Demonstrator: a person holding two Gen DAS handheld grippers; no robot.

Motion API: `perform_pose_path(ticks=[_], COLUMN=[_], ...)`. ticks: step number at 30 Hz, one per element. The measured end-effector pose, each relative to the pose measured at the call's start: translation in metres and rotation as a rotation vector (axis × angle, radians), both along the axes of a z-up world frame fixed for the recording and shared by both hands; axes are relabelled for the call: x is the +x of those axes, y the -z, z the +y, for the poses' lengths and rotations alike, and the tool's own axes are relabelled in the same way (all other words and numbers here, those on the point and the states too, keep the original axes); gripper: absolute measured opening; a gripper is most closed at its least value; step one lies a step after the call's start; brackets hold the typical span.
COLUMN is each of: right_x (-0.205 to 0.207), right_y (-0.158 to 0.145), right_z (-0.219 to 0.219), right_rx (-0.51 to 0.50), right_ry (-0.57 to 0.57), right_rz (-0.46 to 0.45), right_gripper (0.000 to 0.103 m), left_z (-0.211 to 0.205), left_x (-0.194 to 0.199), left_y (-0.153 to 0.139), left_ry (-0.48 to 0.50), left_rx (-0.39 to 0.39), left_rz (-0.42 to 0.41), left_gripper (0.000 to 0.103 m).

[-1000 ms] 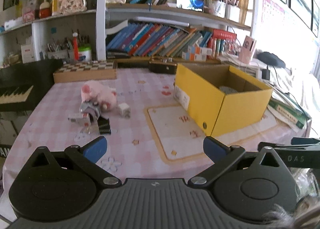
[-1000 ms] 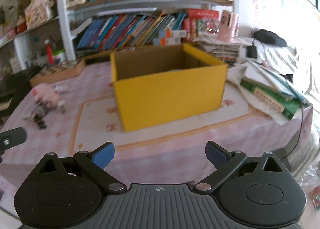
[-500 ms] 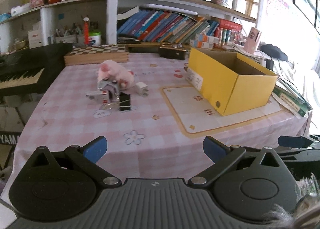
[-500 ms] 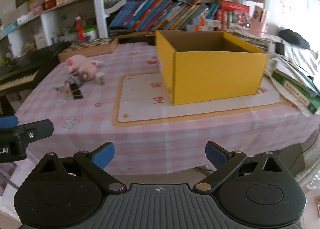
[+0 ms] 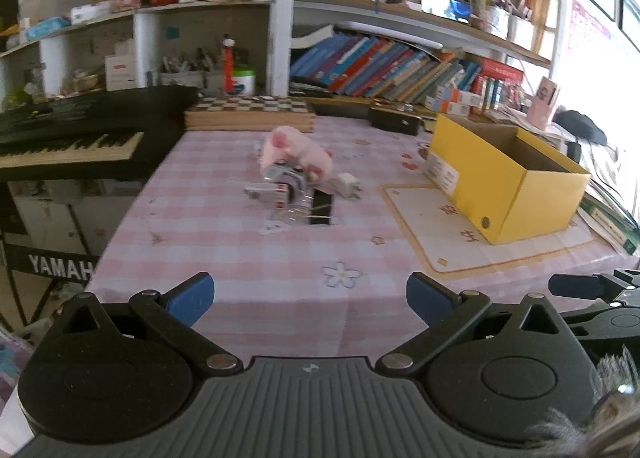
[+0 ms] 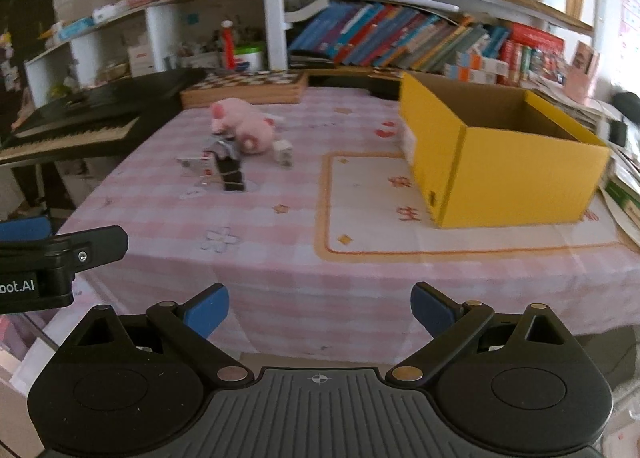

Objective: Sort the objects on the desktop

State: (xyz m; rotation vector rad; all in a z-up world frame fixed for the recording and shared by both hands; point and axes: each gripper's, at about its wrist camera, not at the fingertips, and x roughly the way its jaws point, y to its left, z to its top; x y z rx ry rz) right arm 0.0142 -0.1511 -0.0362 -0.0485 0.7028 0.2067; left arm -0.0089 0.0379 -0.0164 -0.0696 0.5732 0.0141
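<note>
Hovering short of the near edge of the pink-checked cloth-covered surface (image 5: 248,274), the left gripper (image 5: 310,295) has its blue-tipped jaws spread wide with nothing between them. The right gripper (image 6: 319,305) hangs likewise off the near edge, jaws wide apart and empty.

Ahead of the left jaws and well beyond them, a small cluster sits mid-surface: a pink plush pig toy (image 5: 294,151) at the back, a grey and silver jumble of small items (image 5: 286,179) touching its front, a black binder clip (image 5: 322,209) nearest the jaws, and a small white cube-shaped plug (image 5: 349,182) just to the right of the pig. From the right wrist view the same cluster lies ahead and to the left of the jaws.

An open yellow cardboard box (image 6: 500,161) stands ahead and to the right of the right jaws, on a cream mat with an orange border (image 6: 368,217); its near corner comes close to the mat's front border. Between the cluster and the box a broad strip of bare cloth runs from the near edge back toward the wooden chessboard box (image 5: 250,113) at the far edge. The stretch of cloth straight ahead of both pairs of jaws is open up to the cluster.

Left of the surface's side edge stands a black electric keyboard (image 5: 76,137); beyond the right edge lie stacked books and papers (image 6: 624,193).
</note>
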Motion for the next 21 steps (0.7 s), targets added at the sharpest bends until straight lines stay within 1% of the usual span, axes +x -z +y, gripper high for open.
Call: perform_pose_path(ticks=[5,9,16,21], right_x=[0.004,0.007,0.015,0.03], right_y=[-0.004,-0.007,-0.006,-0.005], right_z=[0.022,0.031,0.033,0.033], right_rx=[0.004,-0.002,-0.013,-0.012], right_ry=[-0.064,-0.096,-0.119,-0.133], right_rz=[-0.017,-0.029,-0.03,-0.034], right_gripper=[0.099,0.099,0.099,0.099], left_z=[0.017,0.026,0.027,0.026], left_x=[-0.008,-0.009,-0.003,0.009], left_y=[-0.005,-0.009,-0.005,-0.003], left_ry=[-0.052,-0.082,-0.086,-0.098], left_rx=[0.008,0.004,-0.012,-0.018], left_rz=[-0.019,-0.029,-0.016,-0.009], left_gripper=[0.103,0.103,0.103,0.103])
